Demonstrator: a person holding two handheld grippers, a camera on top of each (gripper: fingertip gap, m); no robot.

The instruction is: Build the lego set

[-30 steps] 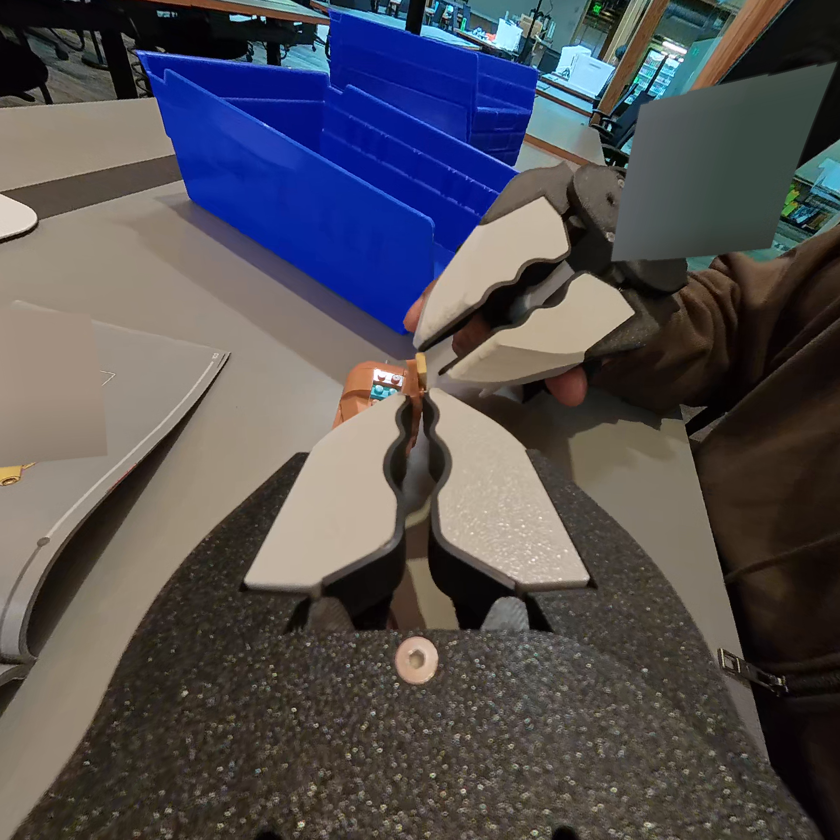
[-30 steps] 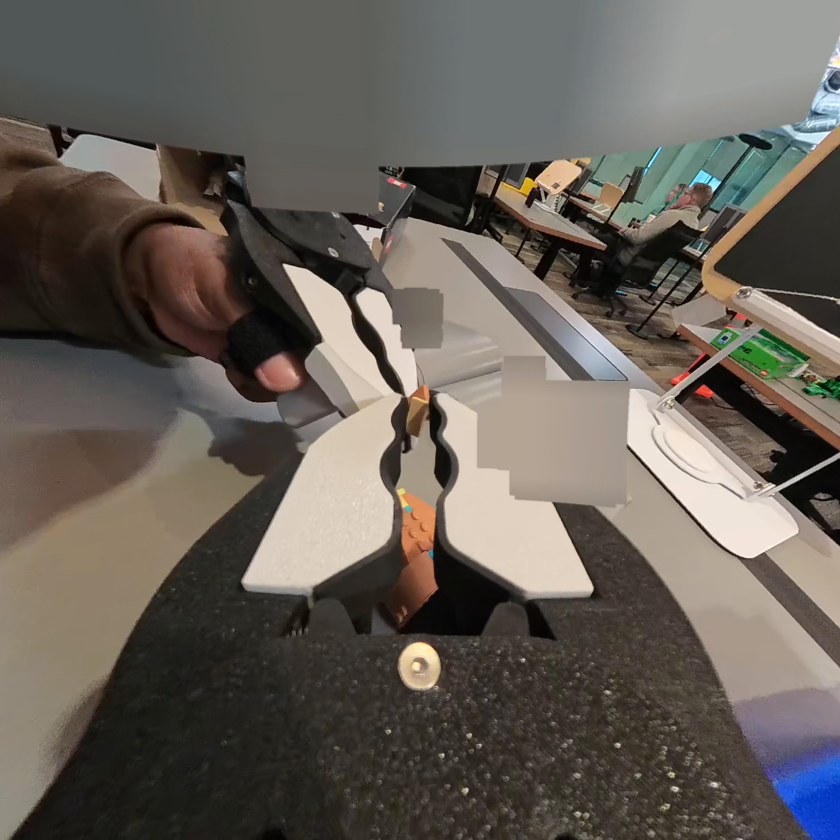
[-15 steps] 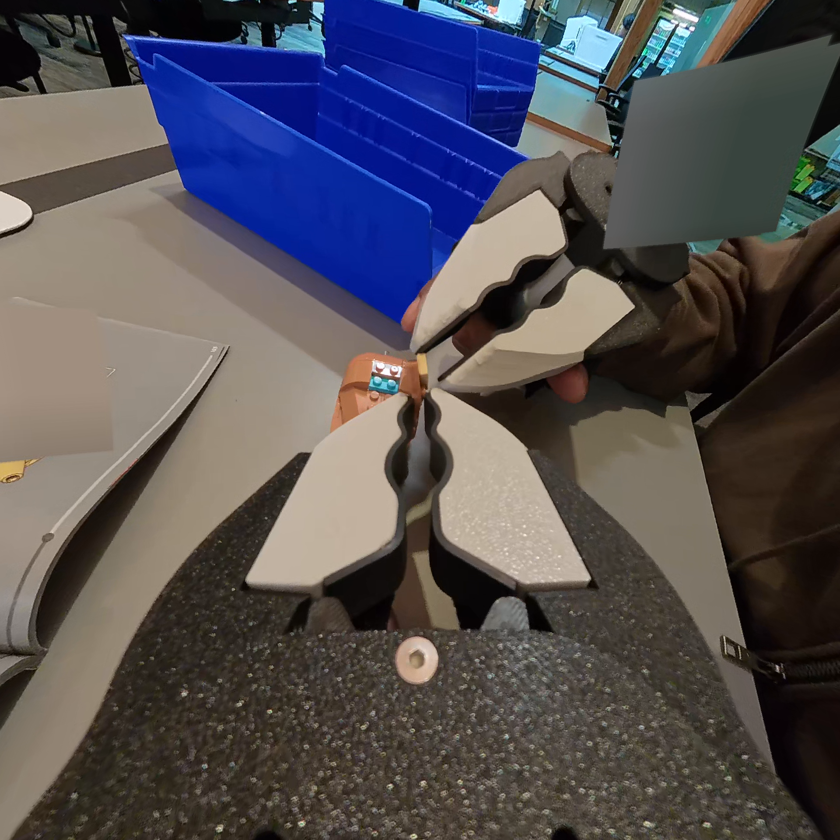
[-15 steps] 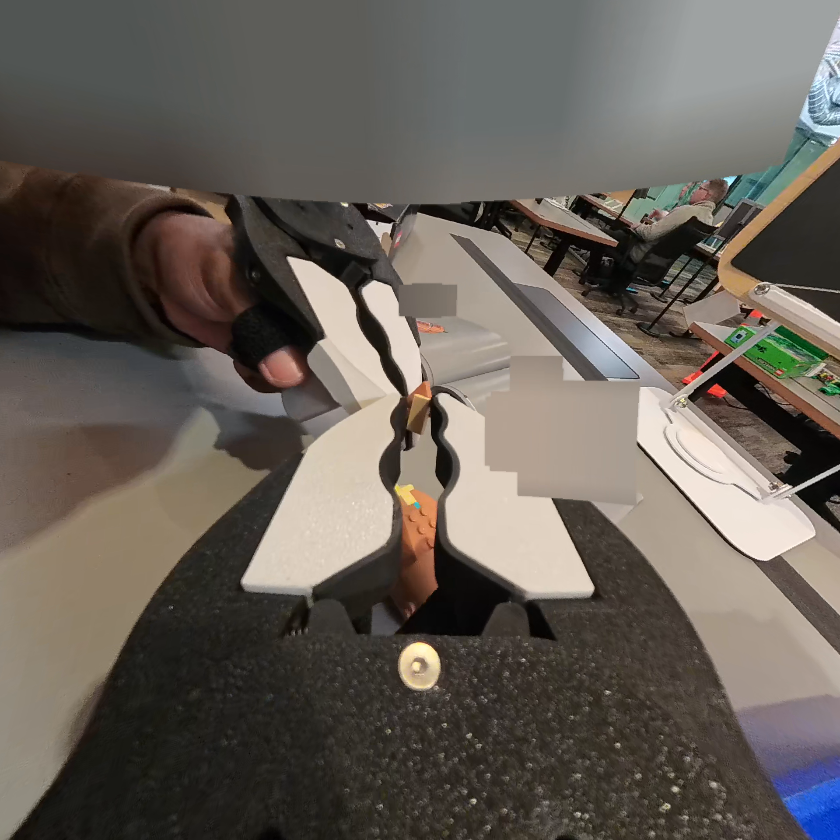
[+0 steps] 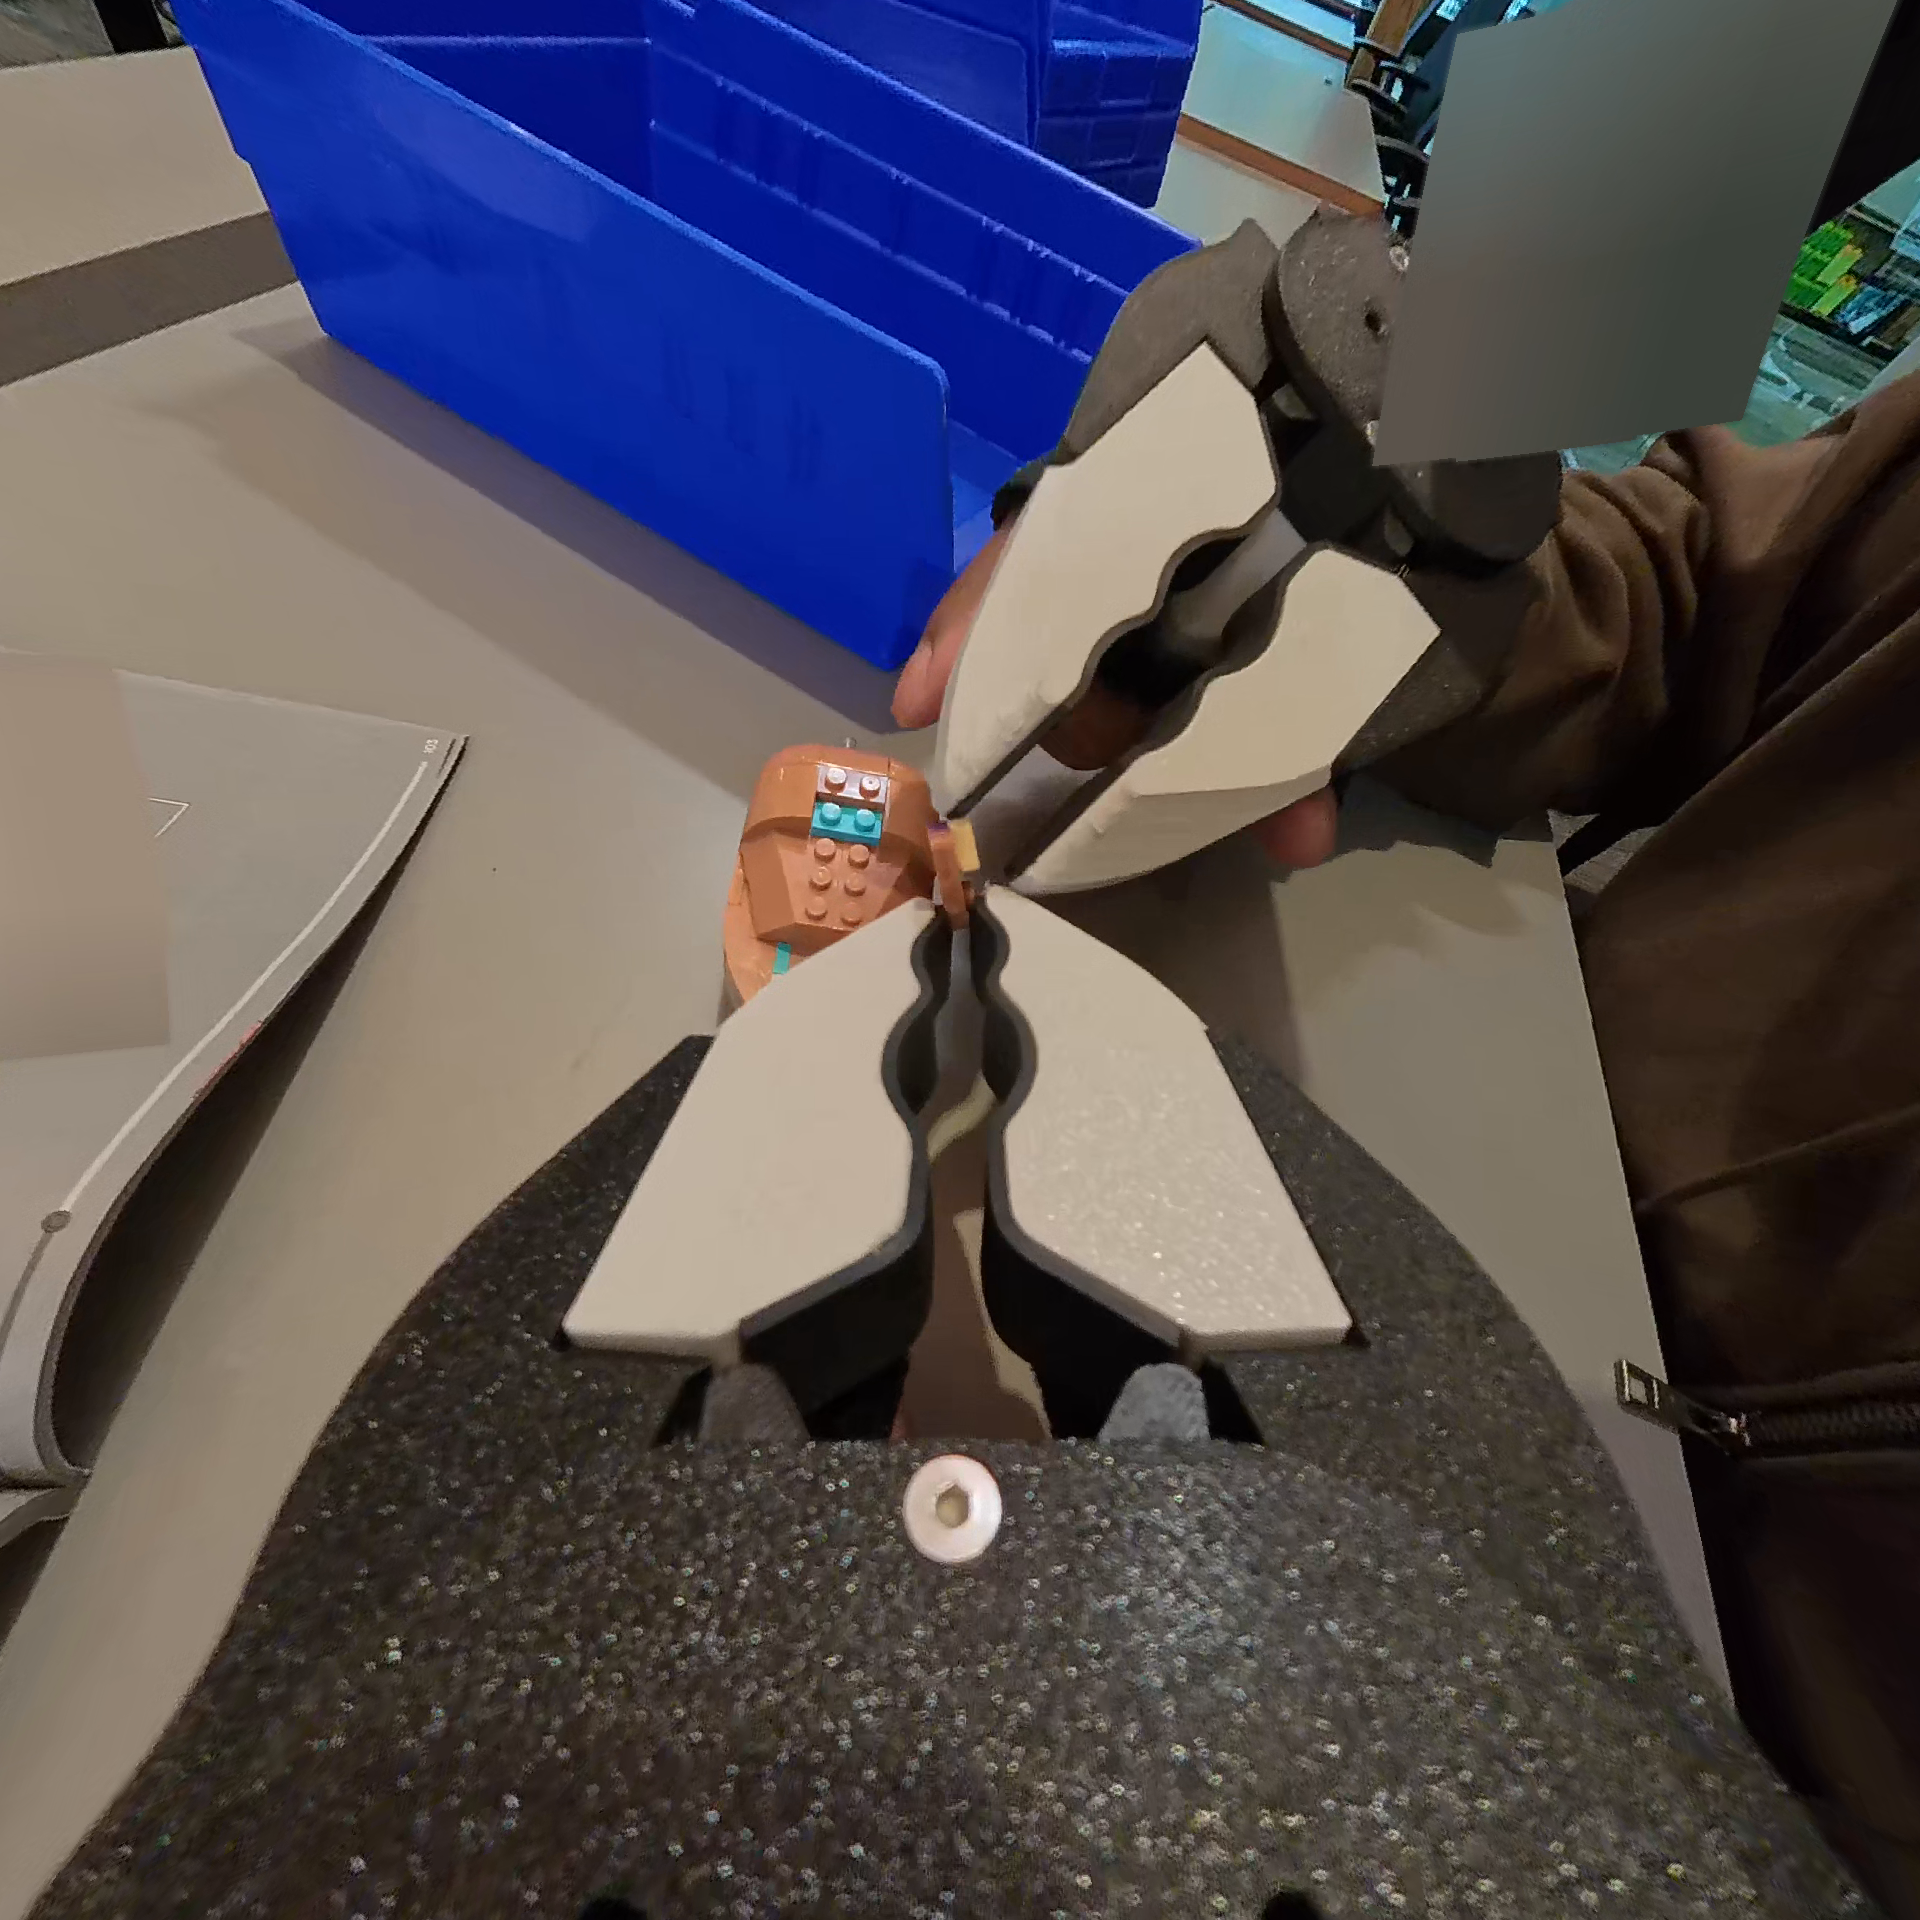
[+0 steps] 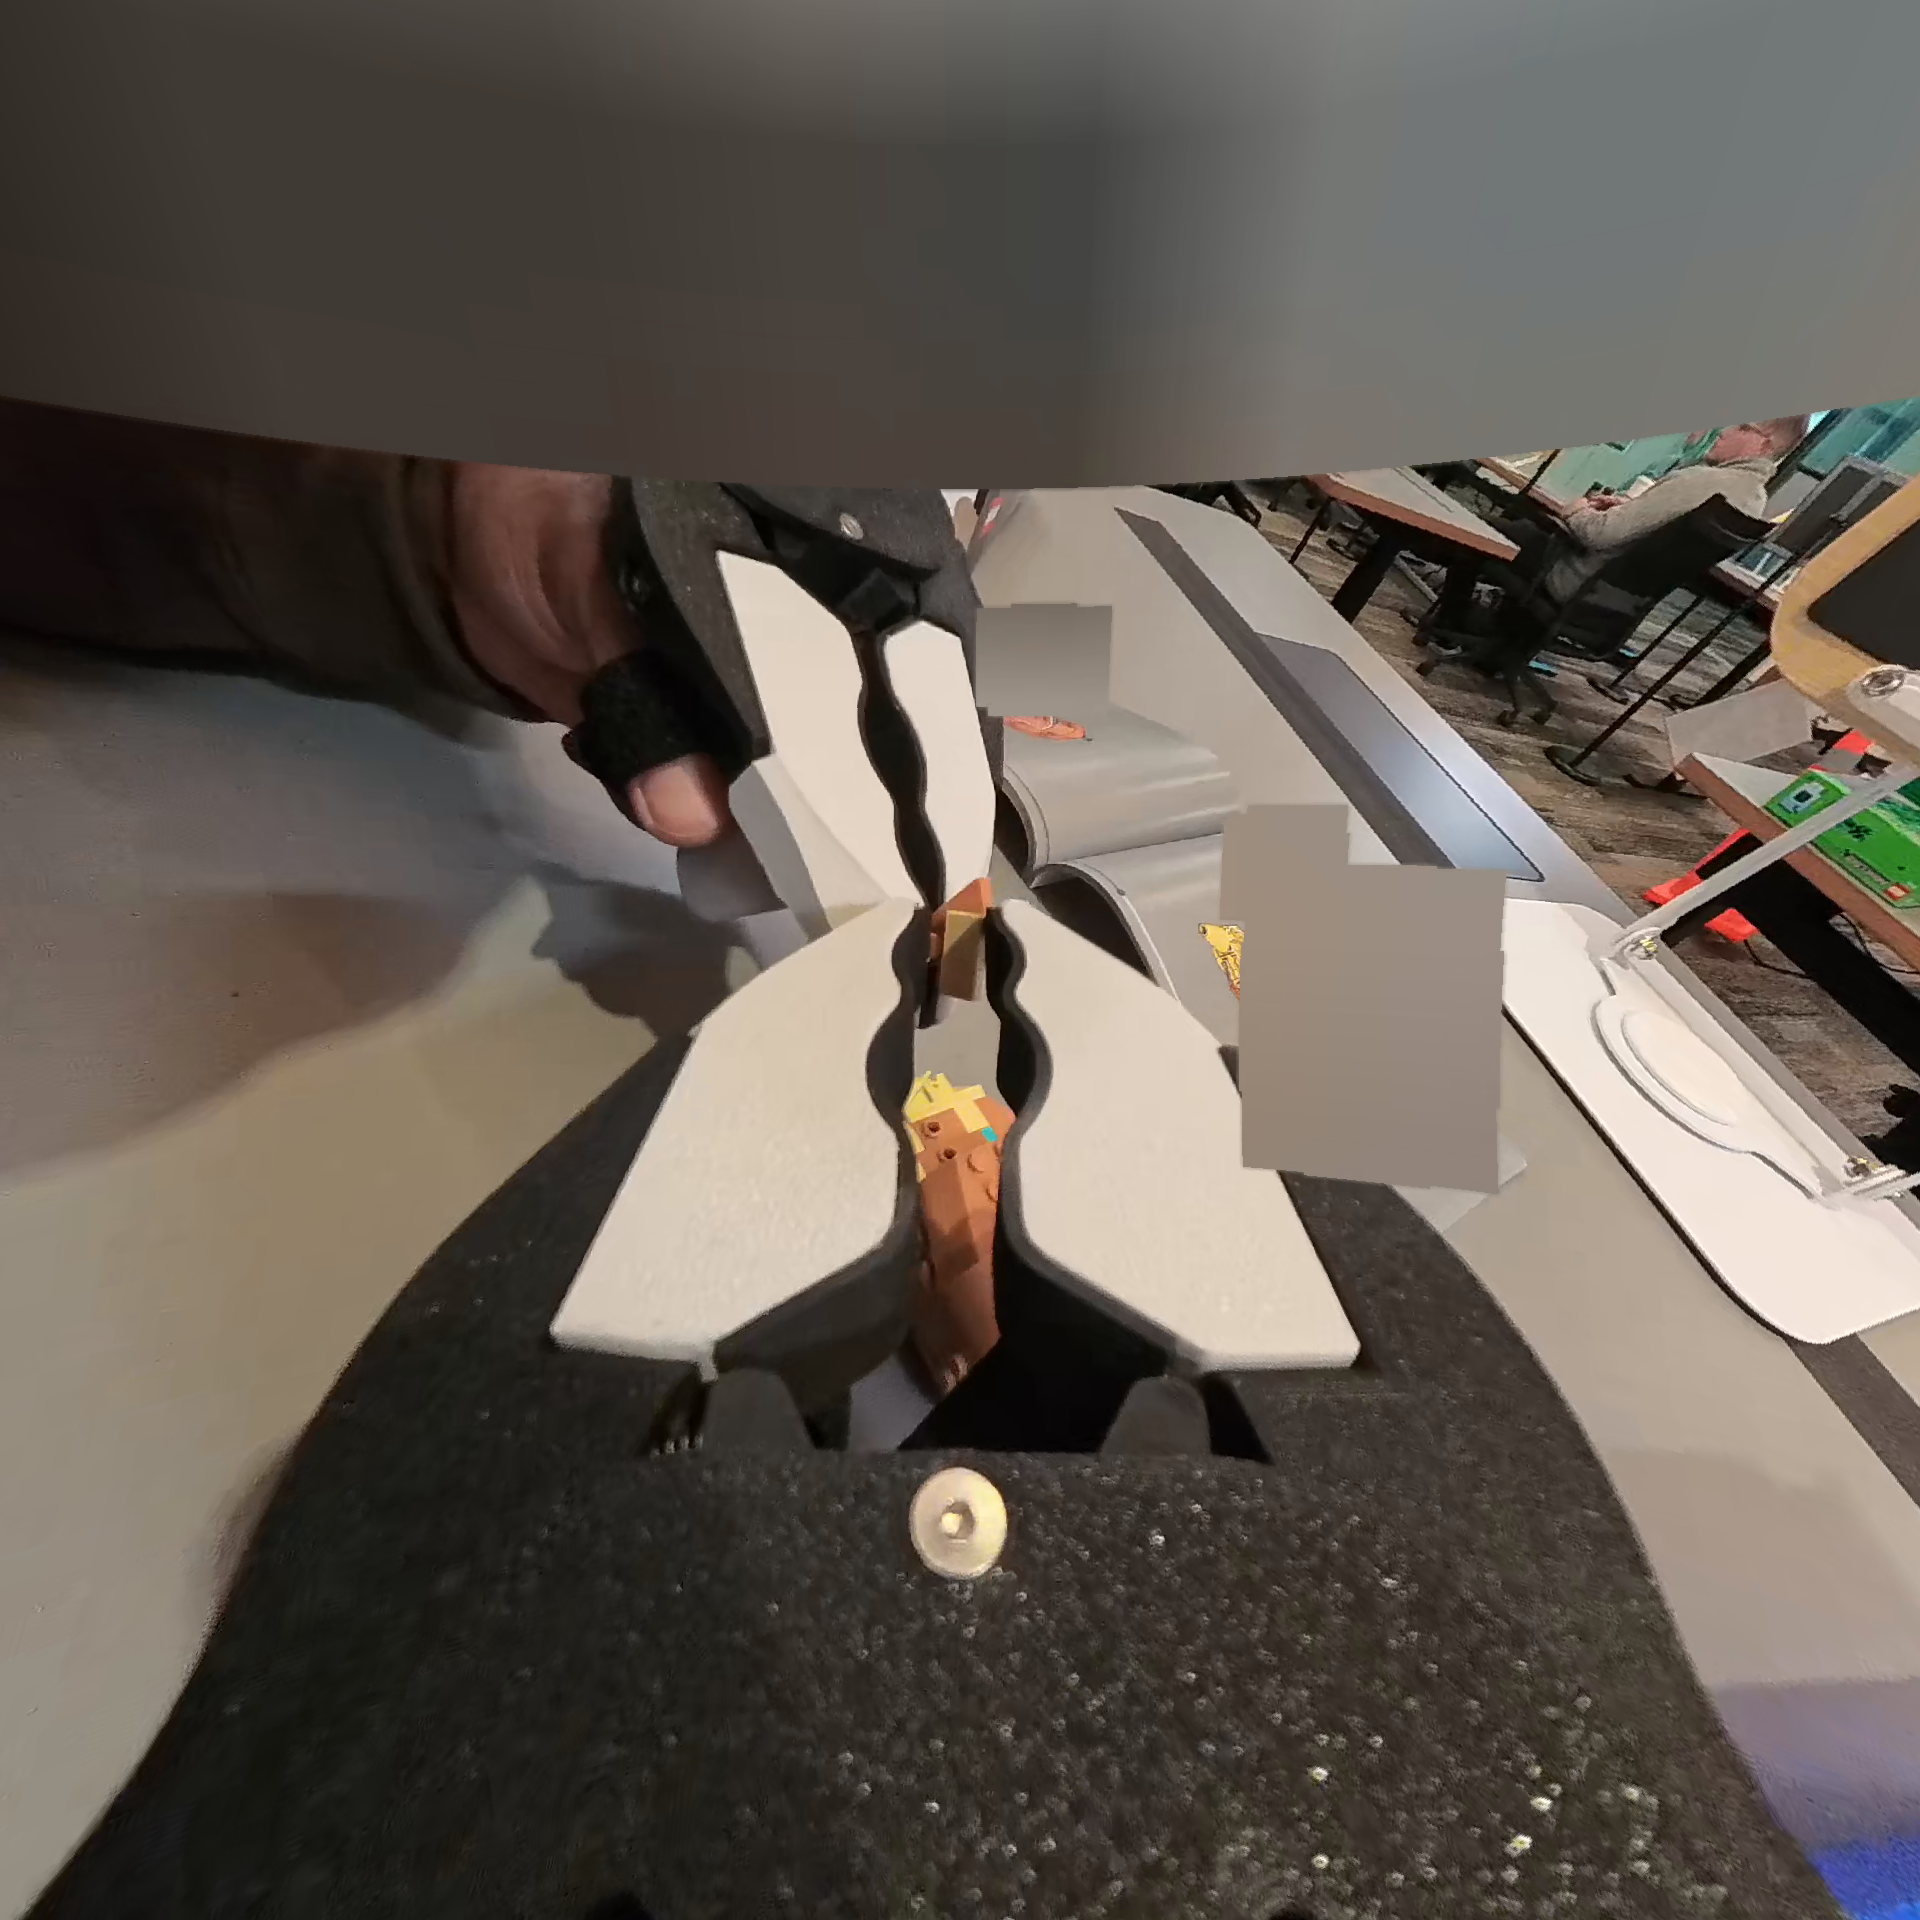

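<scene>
- Two tools meet tip to tip above the grey worktop point(image 5: 312, 540), both pinching one small tan-and-brown lego piece point(image 5: 958, 854).
- The left tool point(image 5: 954, 916) has its fingertips pressed together on the lower end of that piece.
- The right tool point(image 6: 954, 940) grips the same piece, its fingertips nearly together around it.
- A brown lego build point(image 5: 831, 873) with teal and dark studs sits on the worktop just beside the tips.
- An open instruction booklet point(image 5: 260, 883) lies to the left; blue bins point(image 5: 623, 270) stand behind.
</scene>
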